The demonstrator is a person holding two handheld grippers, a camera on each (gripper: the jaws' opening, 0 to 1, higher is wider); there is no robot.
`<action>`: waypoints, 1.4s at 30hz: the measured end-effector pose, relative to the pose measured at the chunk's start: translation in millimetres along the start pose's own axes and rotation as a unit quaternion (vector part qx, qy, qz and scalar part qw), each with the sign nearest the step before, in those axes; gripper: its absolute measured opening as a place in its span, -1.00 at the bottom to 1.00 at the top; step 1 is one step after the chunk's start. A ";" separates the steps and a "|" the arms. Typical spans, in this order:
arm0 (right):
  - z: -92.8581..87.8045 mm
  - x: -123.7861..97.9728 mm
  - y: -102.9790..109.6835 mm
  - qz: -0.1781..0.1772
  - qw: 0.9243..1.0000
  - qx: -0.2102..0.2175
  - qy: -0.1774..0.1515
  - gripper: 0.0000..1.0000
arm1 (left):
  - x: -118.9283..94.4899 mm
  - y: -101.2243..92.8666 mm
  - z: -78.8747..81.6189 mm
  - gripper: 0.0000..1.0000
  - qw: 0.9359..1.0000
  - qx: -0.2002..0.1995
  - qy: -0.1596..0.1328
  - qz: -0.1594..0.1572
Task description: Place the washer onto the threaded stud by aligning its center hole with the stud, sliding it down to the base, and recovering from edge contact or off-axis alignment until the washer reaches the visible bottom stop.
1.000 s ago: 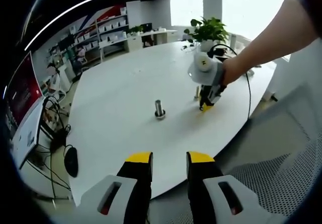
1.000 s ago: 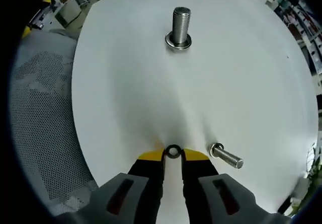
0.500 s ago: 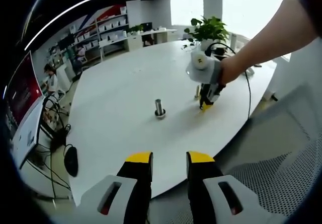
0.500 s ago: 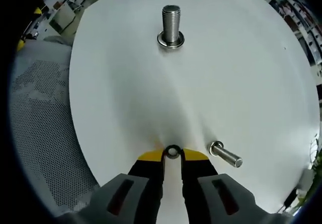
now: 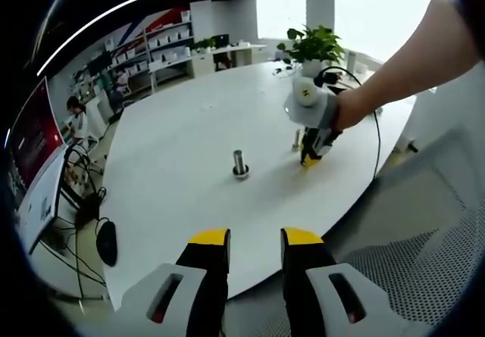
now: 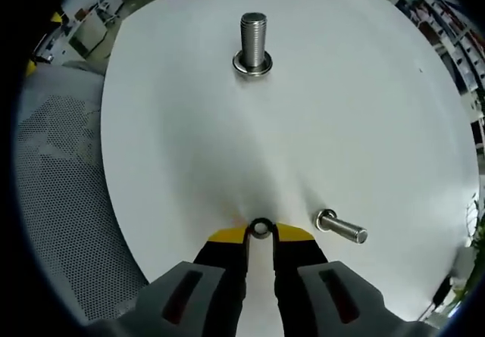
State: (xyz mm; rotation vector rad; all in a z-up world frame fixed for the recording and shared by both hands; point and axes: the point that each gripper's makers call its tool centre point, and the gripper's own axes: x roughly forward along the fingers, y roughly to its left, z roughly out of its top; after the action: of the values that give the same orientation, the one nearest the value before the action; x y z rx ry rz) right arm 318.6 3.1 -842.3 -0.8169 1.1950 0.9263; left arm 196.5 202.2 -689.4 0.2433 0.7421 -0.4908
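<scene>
- Our right gripper (image 6: 261, 235) pinches the washer (image 6: 261, 227) in its jaws, low over the white desk (image 6: 364, 125).
- The upright threaded stud (image 6: 253, 43) stands well apart from it.
- Our left gripper (image 5: 255, 240) holds its jaws slightly parted, gripping nothing.

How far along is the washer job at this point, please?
Done: the right claw has the washer pinched between its tips, low over the table. In hand: carrying it toward the upright stud, which stands well ahead. Left: align the hole, slide it down to the base. The left claw hangs back, empty.
</scene>
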 end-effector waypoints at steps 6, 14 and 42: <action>-0.7 -1.3 1.1 -0.009 1.000 0.002 -0.011 -0.73 | -0.1 0.3 0.1 -0.51 1.000 0.000 -0.001 0.000; -5.5 -3.8 0.3 -0.012 1.000 0.024 -0.013 -0.74 | -0.5 -0.3 0.3 -0.51 1.000 0.001 -0.002 -0.001; -14.6 -43.2 -41.8 -0.041 0.993 0.094 -0.049 -0.73 | -0.9 -0.6 2.0 -0.51 1.000 0.001 -0.006 -0.002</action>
State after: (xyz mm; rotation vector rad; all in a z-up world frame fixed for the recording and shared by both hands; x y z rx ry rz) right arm 346.2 -33.7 -800.9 -0.6573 1.1345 0.7653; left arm 196.9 201.2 -687.4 0.2393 0.7301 -0.4967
